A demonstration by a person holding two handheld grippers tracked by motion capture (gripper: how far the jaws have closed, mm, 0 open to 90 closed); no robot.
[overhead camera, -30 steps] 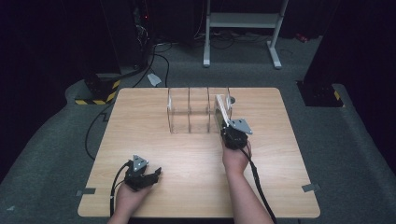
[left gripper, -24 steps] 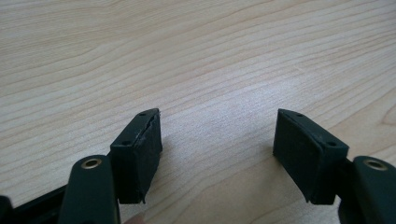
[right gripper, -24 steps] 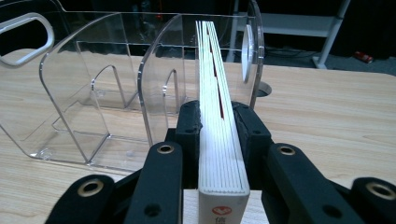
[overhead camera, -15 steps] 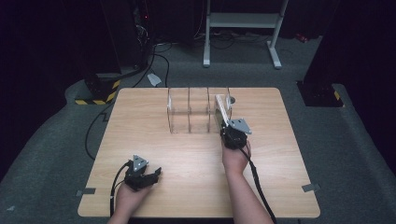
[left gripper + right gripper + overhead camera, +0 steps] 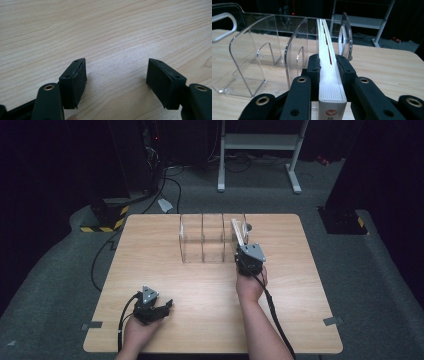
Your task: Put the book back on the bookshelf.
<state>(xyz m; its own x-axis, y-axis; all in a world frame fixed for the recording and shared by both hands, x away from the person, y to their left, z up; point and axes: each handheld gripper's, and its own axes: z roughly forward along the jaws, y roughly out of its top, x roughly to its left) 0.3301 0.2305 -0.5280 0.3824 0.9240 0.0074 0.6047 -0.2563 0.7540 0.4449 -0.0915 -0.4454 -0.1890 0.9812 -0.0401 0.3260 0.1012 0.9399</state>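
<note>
A thin white book point(image 5: 328, 62) with red marks on its page edge stands between the jaws of my right gripper point(image 5: 329, 70), which is shut on it. The book point(image 5: 238, 234) reaches into the rightmost slot of a clear acrylic file rack point(image 5: 207, 239) at the table's far middle. My right gripper point(image 5: 248, 257) sits just in front of the rack. My left gripper point(image 5: 159, 309) rests near the front left of the table, open, with nothing between its pads point(image 5: 75, 80) but bare wood.
The rack's curved dividers point(image 5: 249, 57) stand to the left of the book. The wooden table point(image 5: 150, 265) is bare around the left gripper. Beyond the far edge are a white stand point(image 5: 260, 150), cables and a yellow-black striped block point(image 5: 102, 222) on the floor.
</note>
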